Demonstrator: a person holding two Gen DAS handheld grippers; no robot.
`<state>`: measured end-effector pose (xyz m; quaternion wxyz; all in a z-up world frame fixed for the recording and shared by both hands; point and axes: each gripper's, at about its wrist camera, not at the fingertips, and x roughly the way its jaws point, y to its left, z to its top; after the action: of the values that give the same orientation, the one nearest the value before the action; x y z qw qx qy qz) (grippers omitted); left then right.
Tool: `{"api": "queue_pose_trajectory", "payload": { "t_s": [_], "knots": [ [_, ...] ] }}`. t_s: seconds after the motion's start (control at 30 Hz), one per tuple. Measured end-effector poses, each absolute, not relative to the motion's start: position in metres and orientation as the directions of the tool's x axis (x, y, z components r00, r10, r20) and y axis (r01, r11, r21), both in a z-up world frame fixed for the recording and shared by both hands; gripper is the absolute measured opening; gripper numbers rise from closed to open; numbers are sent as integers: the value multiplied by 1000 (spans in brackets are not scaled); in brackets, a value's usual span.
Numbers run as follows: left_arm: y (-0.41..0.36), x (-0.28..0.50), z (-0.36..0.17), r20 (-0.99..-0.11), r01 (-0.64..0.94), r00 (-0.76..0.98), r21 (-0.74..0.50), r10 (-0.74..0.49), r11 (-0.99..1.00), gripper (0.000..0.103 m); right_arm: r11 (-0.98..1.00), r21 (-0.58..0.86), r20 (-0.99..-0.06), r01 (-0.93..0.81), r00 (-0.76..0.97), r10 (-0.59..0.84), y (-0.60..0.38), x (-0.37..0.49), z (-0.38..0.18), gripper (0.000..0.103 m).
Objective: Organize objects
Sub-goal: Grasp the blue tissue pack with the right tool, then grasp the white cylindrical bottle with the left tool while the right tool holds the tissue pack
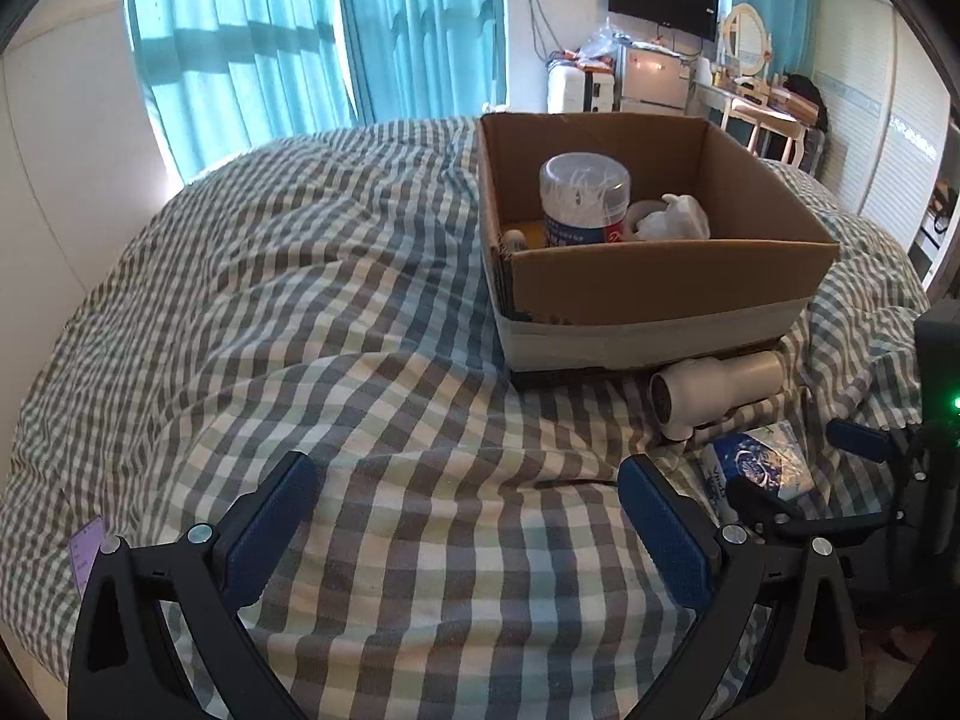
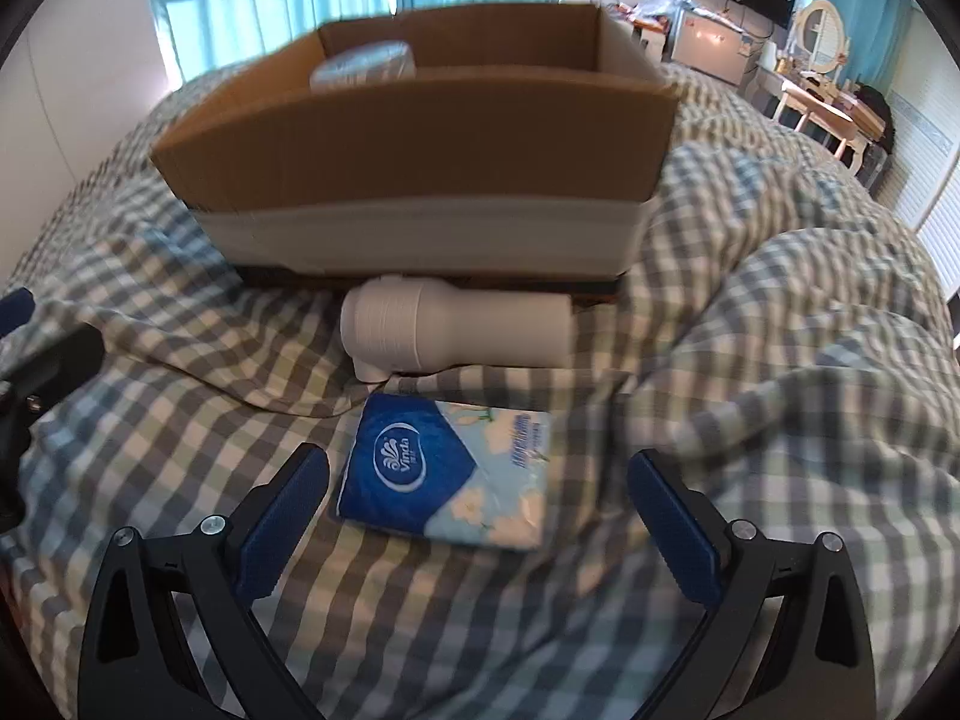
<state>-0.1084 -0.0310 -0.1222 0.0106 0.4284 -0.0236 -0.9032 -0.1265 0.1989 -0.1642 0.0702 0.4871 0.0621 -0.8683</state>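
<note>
1. Tissue pack is my target: it lies flat on the checked quilt, on the near side of the cardboard box, between my right gripper jaws, which stand spread wide and empty.
2. I judge I should lower squarely and pinch its short sides without snagging the cloth.
3. The white hair dryer lies just beyond the pack, against the box's base; I avoid bumping it.
4. My left gripper hangs released, empty, left of the box.
5. Inside the box, a cotton-swab jar leaves room.
</note>
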Motion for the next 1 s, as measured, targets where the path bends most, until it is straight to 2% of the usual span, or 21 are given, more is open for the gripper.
{"api": "queue_pose_trajectory", "payload": {
  "t_s": [0.1,0.27,0.47,0.6,0.7,0.87,1.0],
  "knots": [
    [-32,-112,-126,-786,3,-617,44,-37,-999,103,-980,-27,-882,199,-466,-70,197,-135,-181,88],
    [-28,-113,-127,-790,-6,-611,60,-44,-998,103,-974,-42,-878,221,-473,-69,196,-131,-185,76],
    [-23,-110,-117,-774,0,-631,78,-61,-997,103,-976,-1,-832,220,-541,-121,216,-108,-149,75],
    [-7,-114,-111,-766,-32,-642,66,-30,-997,103,-974,42,-804,224,-571,-166,235,-100,-116,75],
    [12,-119,-110,-763,-66,-646,69,-10,-995,103,-982,-51,-762,180,-643,-79,249,-98,-87,75],
    [46,-135,-117,-781,-117,-623,54,31,-992,103,-990,-61,-710,131,-703,-49,274,-107,-49,75],
    [75,-146,-124,-785,-154,-615,33,69,-988,103,-994,-55,-699,99,-715,-33,294,-121,-47,75]
  ]
}}
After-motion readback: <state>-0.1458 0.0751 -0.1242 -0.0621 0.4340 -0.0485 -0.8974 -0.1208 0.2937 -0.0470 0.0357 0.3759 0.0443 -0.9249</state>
